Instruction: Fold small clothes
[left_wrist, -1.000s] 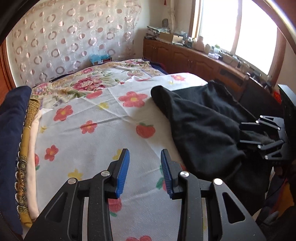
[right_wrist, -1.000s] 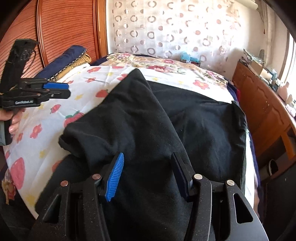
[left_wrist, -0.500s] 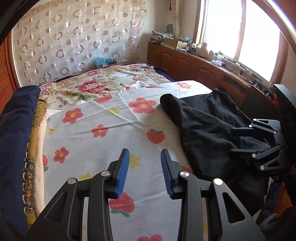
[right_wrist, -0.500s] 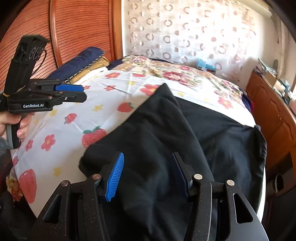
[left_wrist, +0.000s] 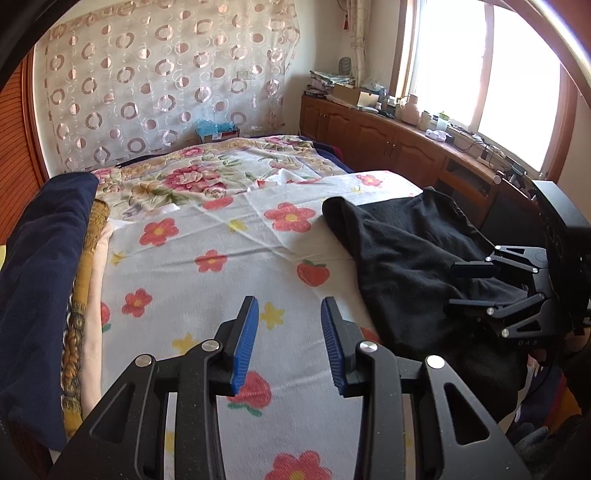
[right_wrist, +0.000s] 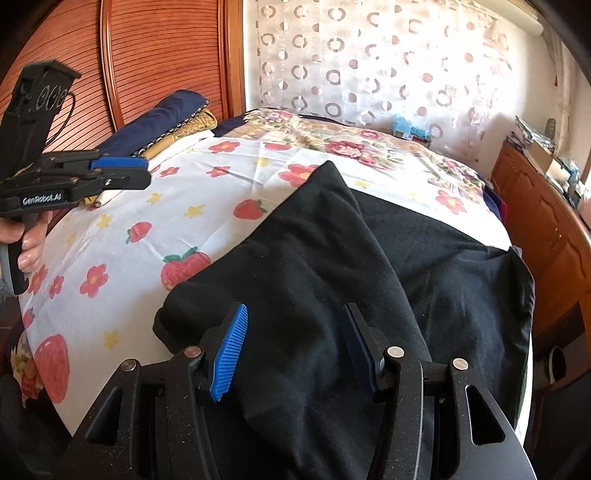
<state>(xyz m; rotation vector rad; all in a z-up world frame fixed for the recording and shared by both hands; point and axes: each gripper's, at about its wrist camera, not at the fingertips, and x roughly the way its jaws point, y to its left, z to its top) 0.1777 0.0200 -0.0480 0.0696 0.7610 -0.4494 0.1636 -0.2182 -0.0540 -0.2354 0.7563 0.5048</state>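
Folding not yet begun: both tools empty.

We see the left hand-held gripper (left_wrist: 289, 339) released over the bed (left_wrist: 221, 280), the right hand-held gripper (right_wrist: 295, 347) released above the black garment (right_wrist: 369, 266), which lies rumpled and unfolded on the bed.

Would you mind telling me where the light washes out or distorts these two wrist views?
Left wrist view: the window is blown out white, and straight lines bow near the edges. Right wrist view: evenly lit, the black garment shows little fold detail, and the headboard curves with the fisheye.
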